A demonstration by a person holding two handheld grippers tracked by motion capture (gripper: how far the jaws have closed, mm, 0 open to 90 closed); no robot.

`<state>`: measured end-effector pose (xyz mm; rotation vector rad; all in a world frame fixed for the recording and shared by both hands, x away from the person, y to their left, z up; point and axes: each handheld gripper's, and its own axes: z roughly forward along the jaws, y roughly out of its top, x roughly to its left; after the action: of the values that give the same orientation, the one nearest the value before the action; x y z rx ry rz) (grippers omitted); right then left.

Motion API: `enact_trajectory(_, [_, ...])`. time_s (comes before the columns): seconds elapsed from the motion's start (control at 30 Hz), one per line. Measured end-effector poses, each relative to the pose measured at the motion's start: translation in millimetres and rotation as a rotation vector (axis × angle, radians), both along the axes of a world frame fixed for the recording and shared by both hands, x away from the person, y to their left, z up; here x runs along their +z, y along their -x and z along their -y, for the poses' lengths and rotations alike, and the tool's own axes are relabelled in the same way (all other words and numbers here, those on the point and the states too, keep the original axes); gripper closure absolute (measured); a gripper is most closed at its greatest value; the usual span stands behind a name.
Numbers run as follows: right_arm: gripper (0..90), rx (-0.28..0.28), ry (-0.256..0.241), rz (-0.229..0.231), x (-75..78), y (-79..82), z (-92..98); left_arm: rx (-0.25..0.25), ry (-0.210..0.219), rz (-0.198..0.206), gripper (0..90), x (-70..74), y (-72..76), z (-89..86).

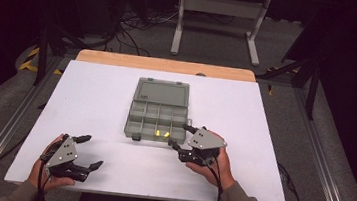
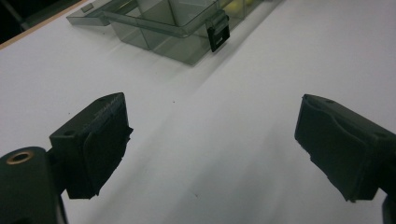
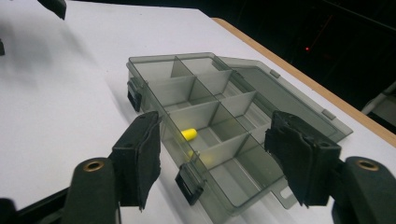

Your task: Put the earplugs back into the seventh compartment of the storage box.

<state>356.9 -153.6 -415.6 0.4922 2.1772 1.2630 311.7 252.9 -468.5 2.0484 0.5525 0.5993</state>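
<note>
You're holding the right tongs (image 1: pixel 183 137) wide open and empty at the lower right corner of the organizer box (image 1: pixel 157 116), jaws straddling that corner, likely lining up on the yellow pieces (image 1: pixel 161 134) in the front-row compartments. In the right gripper view the box (image 3: pixel 219 121) is sitting centre frame, with one yellow piece (image 3: pixel 188 134) lying in a compartment just past the near wall and a second one partly hidden behind the divider below it. The lid (image 1: pixel 162 92) is lying flat open toward the top of the high view, so all compartments are reachable from above. The front latches (image 3: pixel 188 184) are hanging loose on the near wall, right between your jaws; watch you're not catching one on the way in. Your left tongs (image 1: pixel 91 151) are parked at the lower left of the high view, also spread wide and holding nothing, well apart from the box. In the left gripper view the box (image 2: pixel 159 23) is showing at the top of the frame, bare white counter (image 2: pixel 210 140) between the jaws. My read: left is idling clear so right has room to work.
</note>
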Motion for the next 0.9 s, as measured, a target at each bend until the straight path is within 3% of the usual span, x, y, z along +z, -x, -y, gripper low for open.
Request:
enact_trajectory(0.37, [20.7,-0.051,0.012,-0.002,-5.9,9.7,15.2,0.017,-0.002,0.014,16.7,0.3,0.9,0.4])
enact_trajectory(0.5, [20.7,-0.06,0.012,-0.026,-9.4,11.6,22.5,0.015,0.003,0.014,21.7,0.8,1.0,0.1])
enact_trajectory(0.7, [28.1,-0.061,0.029,-0.033,-16.9,16.3,30.3,0.011,-0.007,0.017,32.8,2.3,1.0,-0.9])
enact_trajectory(0.77, [35.8,-0.05,0.021,-0.044,-18.5,17.3,33.0,0.02,-0.009,0.02,40.9,2.7,1.3,-0.4])
enact_trajectory(0.83, [37.9,-0.05,0.022,-0.043,-19.5,18.4,34.3,0.016,-0.007,0.018,49.1,3.1,1.4,-0.4])
enact_trajectory(0.87, [47.4,-0.04,0.027,-0.054,-20.8,19.2,36.4,0.012,-0.009,0.023,52.5,4.3,1.5,-0.9])
enact_trajectory(0.9, [49.0,-0.037,0.03,-0.055,-21.3,19.6,37.3,0.012,-0.009,0.023,54.8,4.3,1.5,-0.9])
